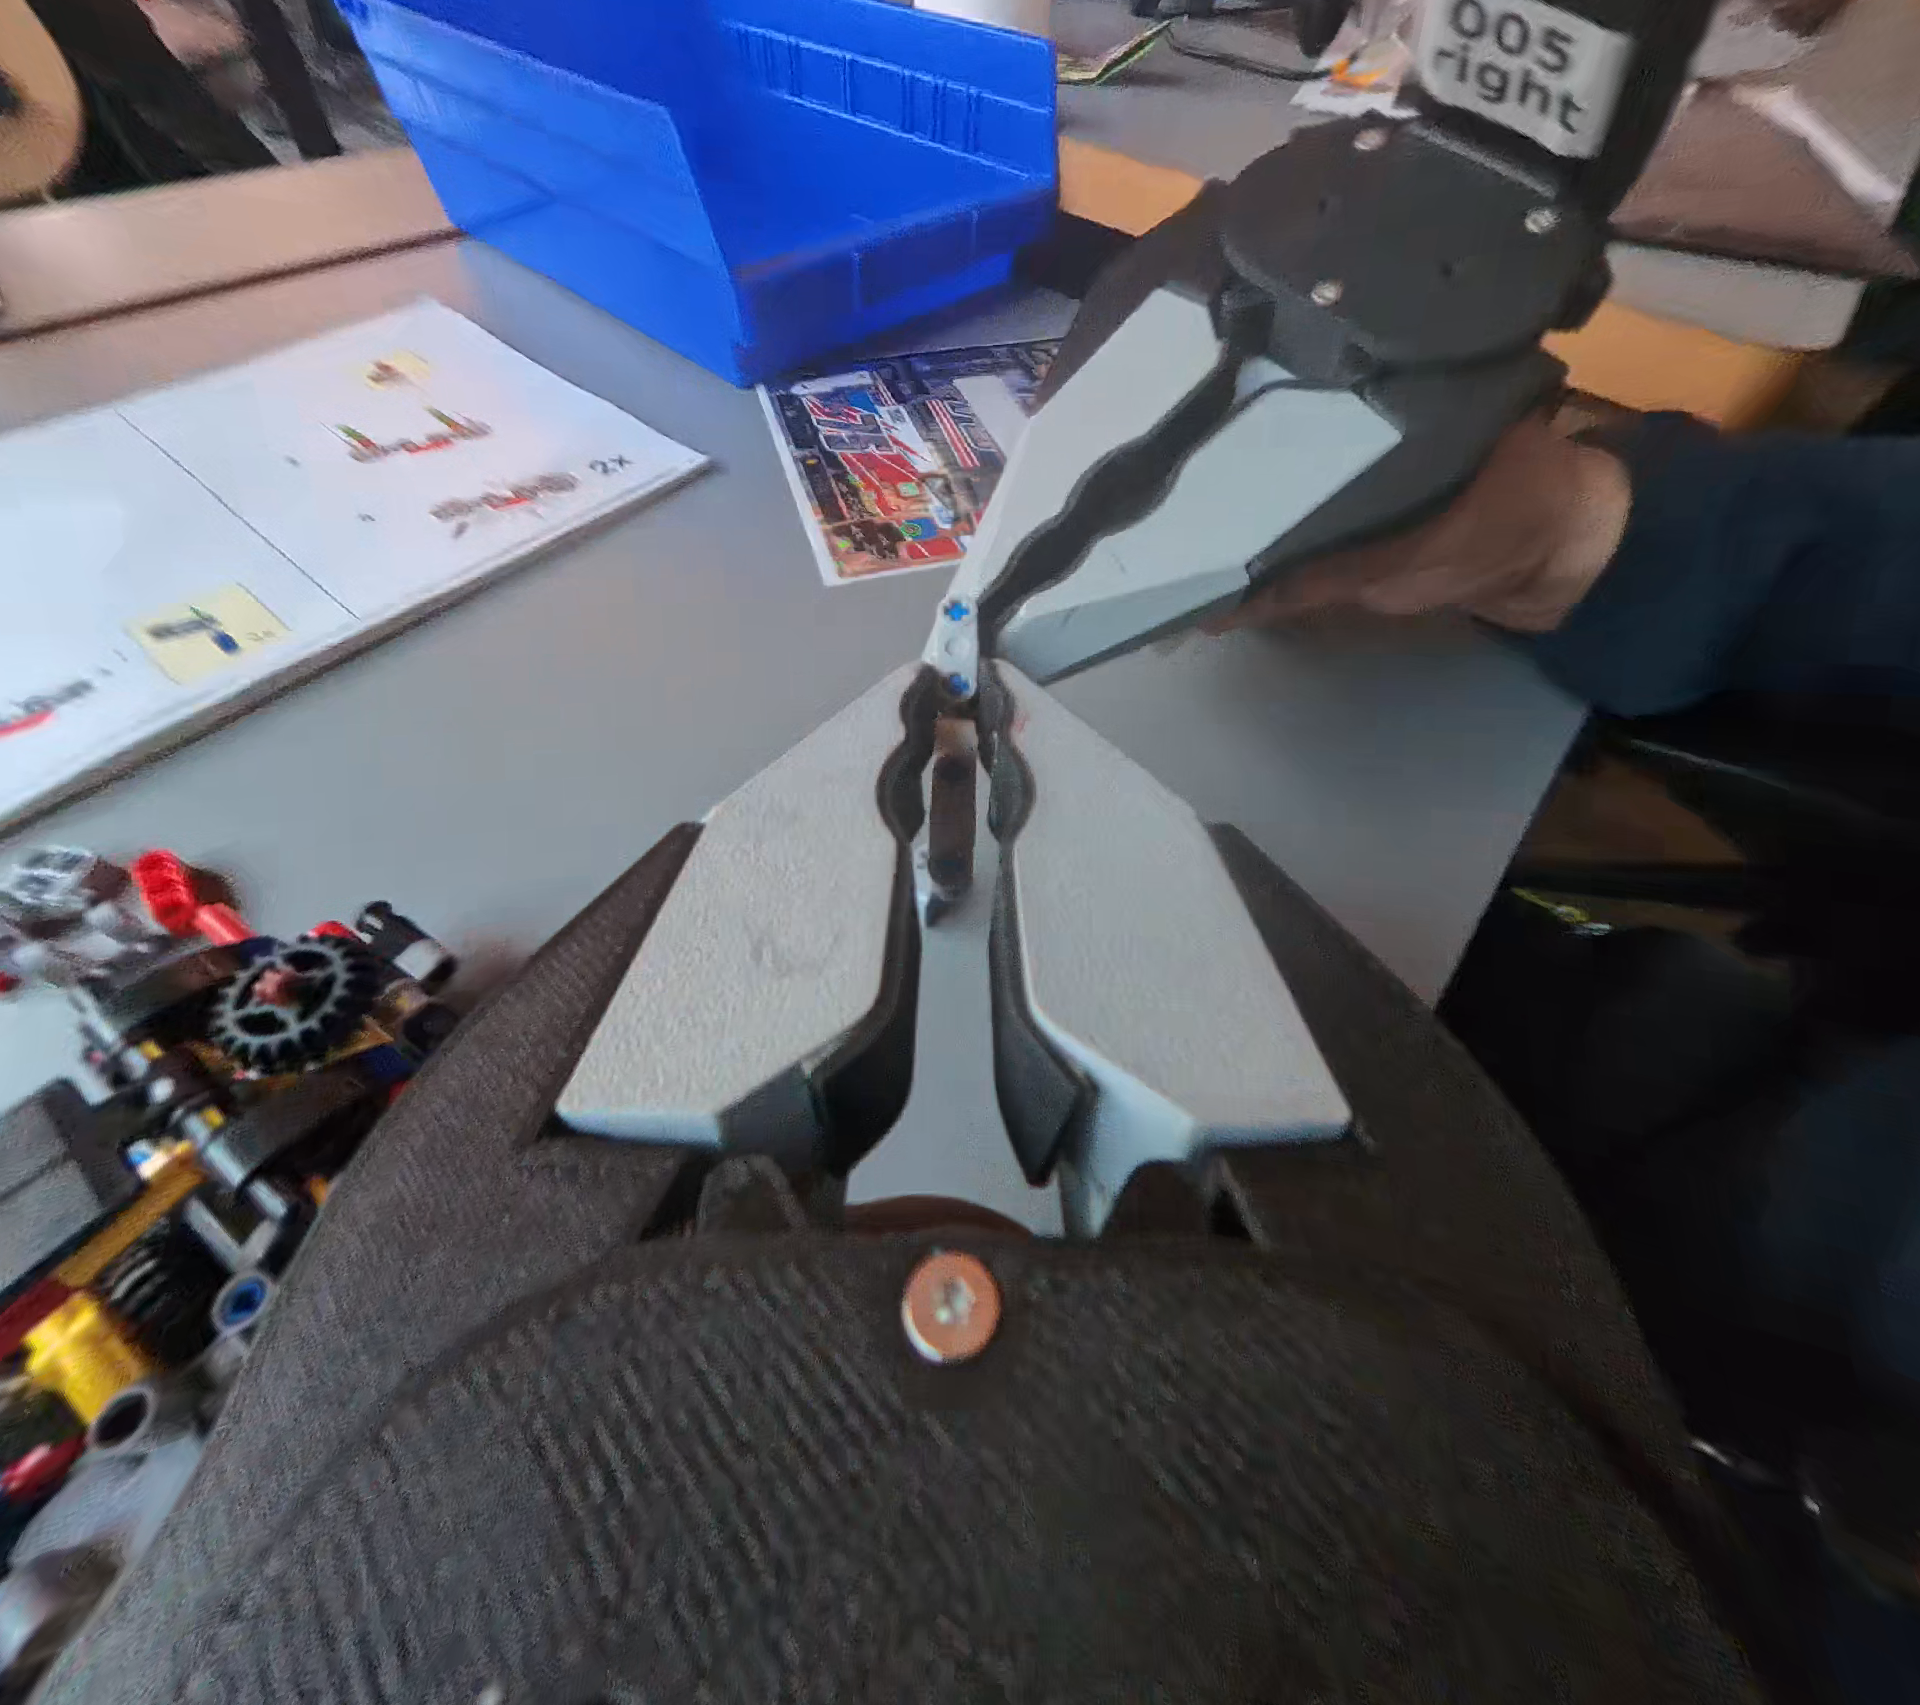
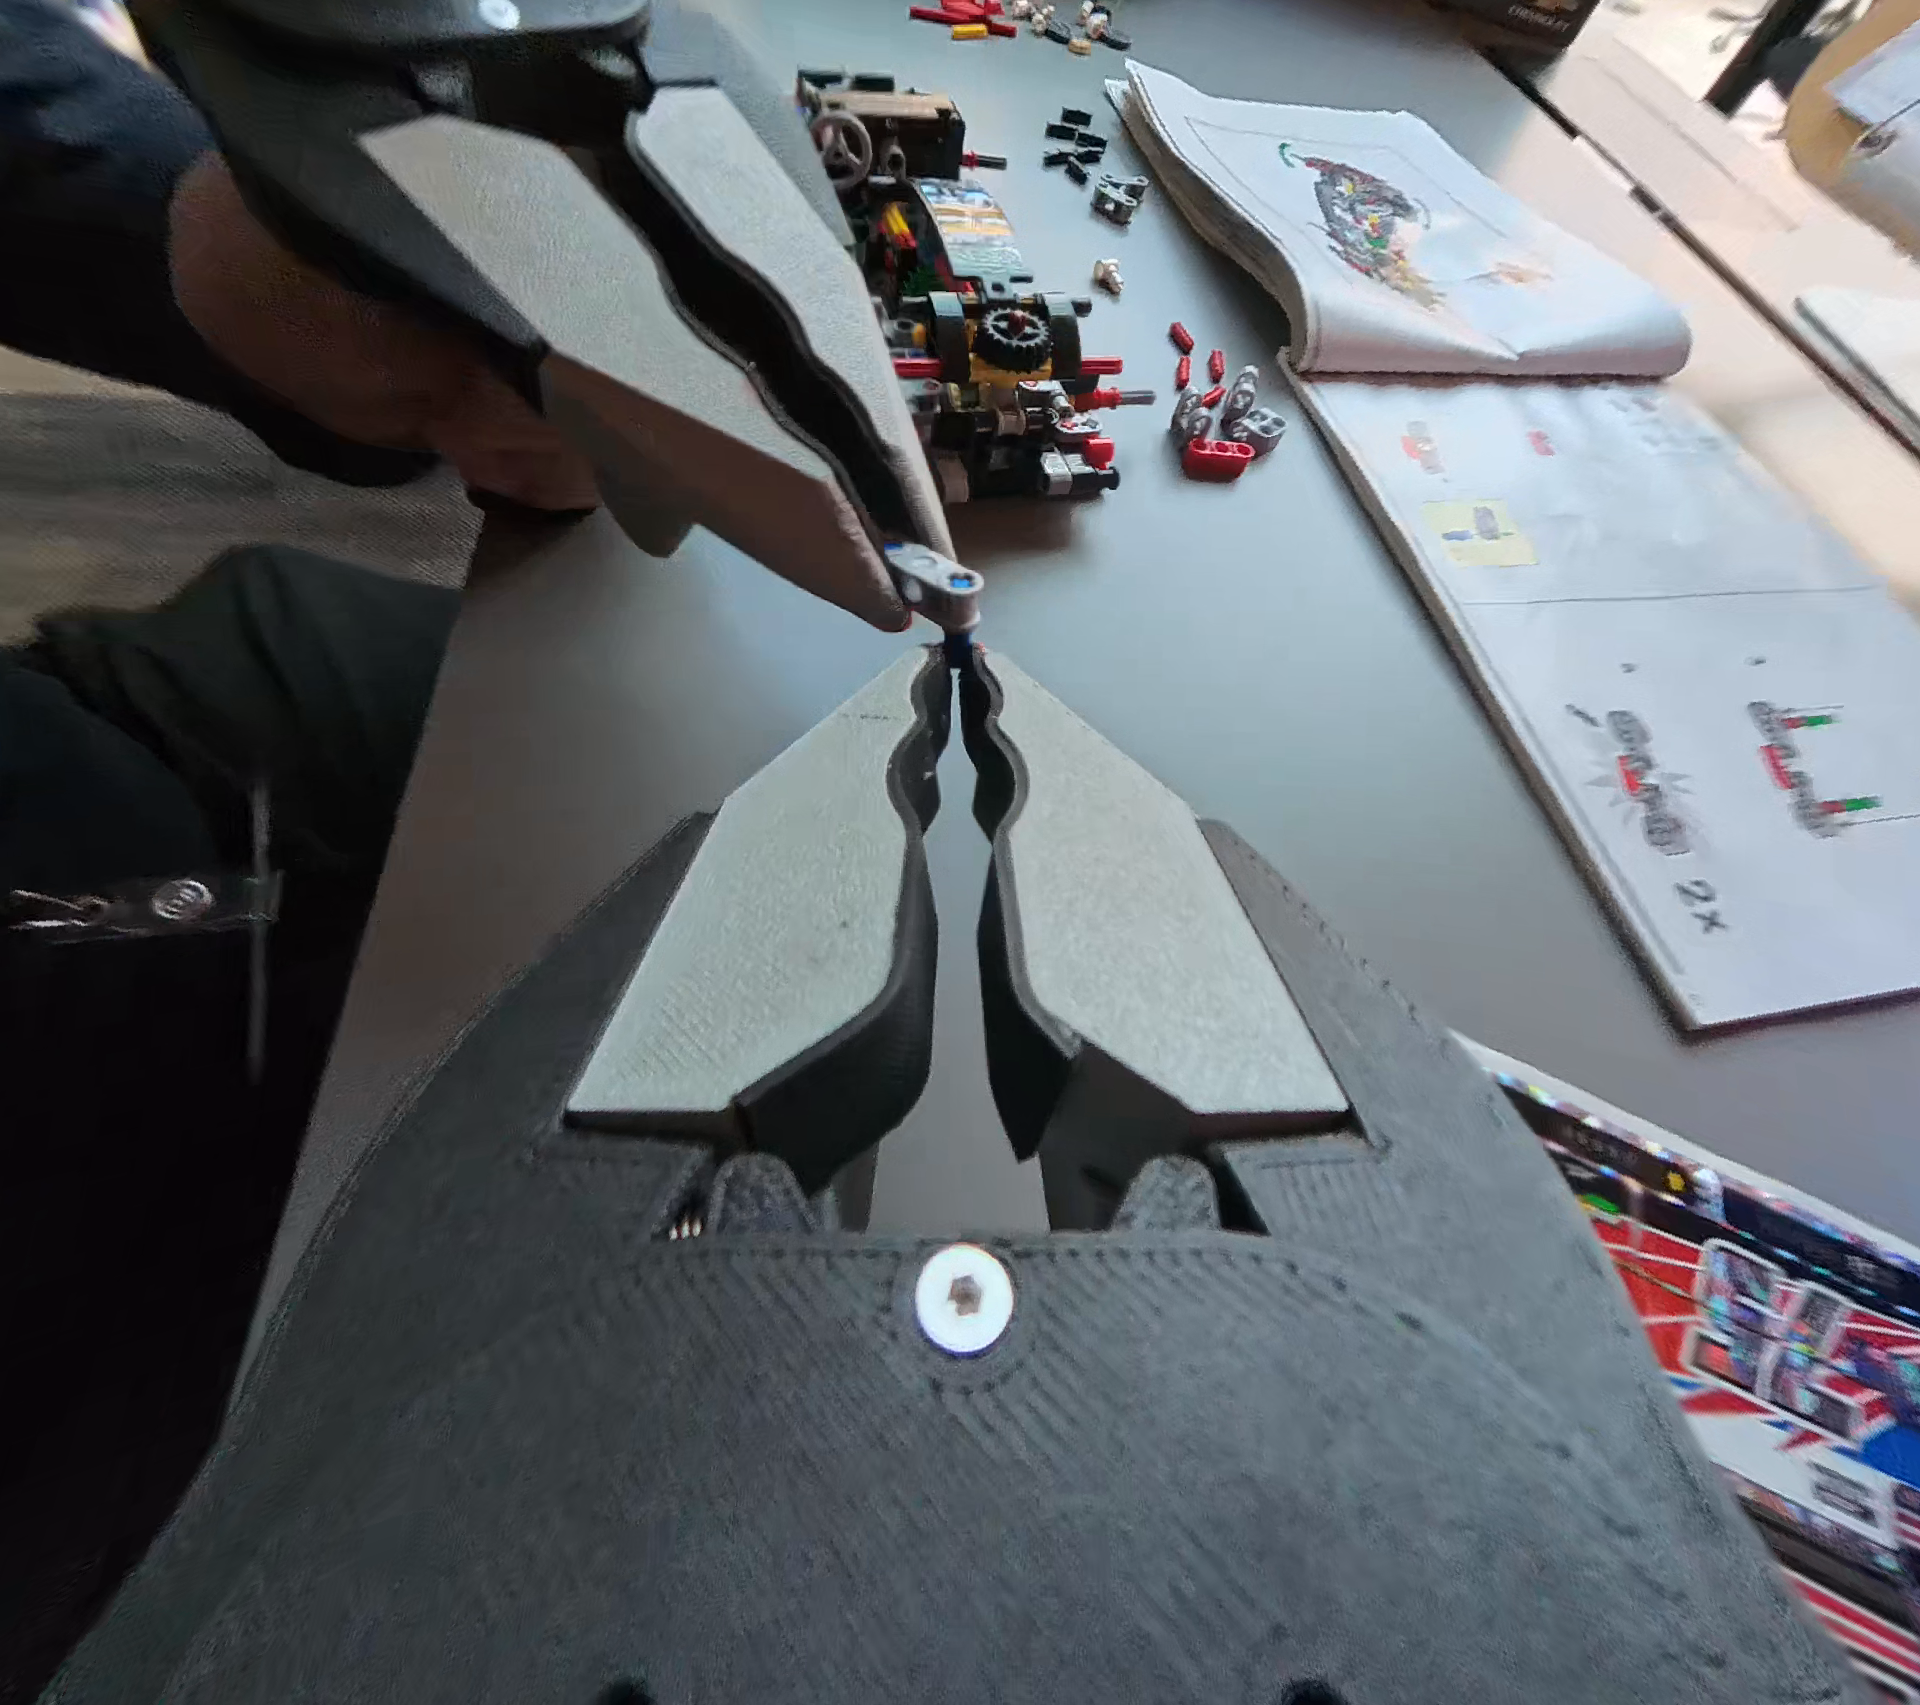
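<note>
My left gripper (image 1: 954,691) is closed on a small grey beam (image 1: 956,645) with blue pins in its holes, pads pressing its lower end. My right gripper (image 2: 954,649) is pinched tight on a blue pin (image 2: 960,643) that sticks out of that same beam (image 2: 935,583), so the two tips meet just above the near edge of the grey table (image 2: 1299,668). Near my left side lies a half-built toy car chassis (image 1: 208,1084) with a black gear. Beyond it is an open instruction booklet (image 1: 312,460), with loose red and grey parts (image 2: 1216,419) between the two. A colourful sticker sheet (image 1: 894,471) sits farther off, and a blue bin (image 1: 727,149) behind that.
</note>
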A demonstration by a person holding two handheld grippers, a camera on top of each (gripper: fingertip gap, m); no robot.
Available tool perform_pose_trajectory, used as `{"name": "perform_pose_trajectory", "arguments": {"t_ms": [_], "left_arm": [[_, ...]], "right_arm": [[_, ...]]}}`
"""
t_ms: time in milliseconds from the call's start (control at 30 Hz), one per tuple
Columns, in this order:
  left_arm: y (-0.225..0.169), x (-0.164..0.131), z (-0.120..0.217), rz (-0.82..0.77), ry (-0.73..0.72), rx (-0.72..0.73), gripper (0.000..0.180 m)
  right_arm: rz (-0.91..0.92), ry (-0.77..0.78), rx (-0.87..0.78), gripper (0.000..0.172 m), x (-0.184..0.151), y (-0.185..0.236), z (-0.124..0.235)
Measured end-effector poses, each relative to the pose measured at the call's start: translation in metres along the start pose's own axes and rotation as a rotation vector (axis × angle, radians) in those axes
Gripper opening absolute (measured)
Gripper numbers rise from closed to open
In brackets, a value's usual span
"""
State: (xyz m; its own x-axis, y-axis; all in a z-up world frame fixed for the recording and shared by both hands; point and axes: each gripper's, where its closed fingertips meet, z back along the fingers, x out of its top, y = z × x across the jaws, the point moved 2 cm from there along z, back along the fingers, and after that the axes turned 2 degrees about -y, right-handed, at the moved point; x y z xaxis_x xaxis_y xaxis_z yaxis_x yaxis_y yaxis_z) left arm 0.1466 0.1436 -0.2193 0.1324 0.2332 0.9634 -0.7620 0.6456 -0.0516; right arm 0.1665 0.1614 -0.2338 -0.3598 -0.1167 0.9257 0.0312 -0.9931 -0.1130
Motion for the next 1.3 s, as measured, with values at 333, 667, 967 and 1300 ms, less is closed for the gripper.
{"name": "perform_pose_trajectory", "arguments": {"t_ms": [333,667,967,1300], "left_arm": [[-0.023,0.015,0.010,-0.635,-0.101,0.202,0.003],[0.002,0.008,0.008,-0.335,-0.033,0.140,0.004],[0.004,0.002,0.005,-0.127,-0.025,0.032,0.004],[0.001,0.003,0.002,0.377,-0.058,-0.222,0.005]], "right_arm": [[-0.071,-0.068,-0.053,0.000,0.003,-0.013,0.009],[0.020,0.000,-0.068,0.000,-0.005,-0.008,0.006],[0.031,-0.105,-0.031,0.001,0.006,-0.003,0.013],[0.019,-0.138,-0.005,0.006,0.013,0.005,0.011]]}}
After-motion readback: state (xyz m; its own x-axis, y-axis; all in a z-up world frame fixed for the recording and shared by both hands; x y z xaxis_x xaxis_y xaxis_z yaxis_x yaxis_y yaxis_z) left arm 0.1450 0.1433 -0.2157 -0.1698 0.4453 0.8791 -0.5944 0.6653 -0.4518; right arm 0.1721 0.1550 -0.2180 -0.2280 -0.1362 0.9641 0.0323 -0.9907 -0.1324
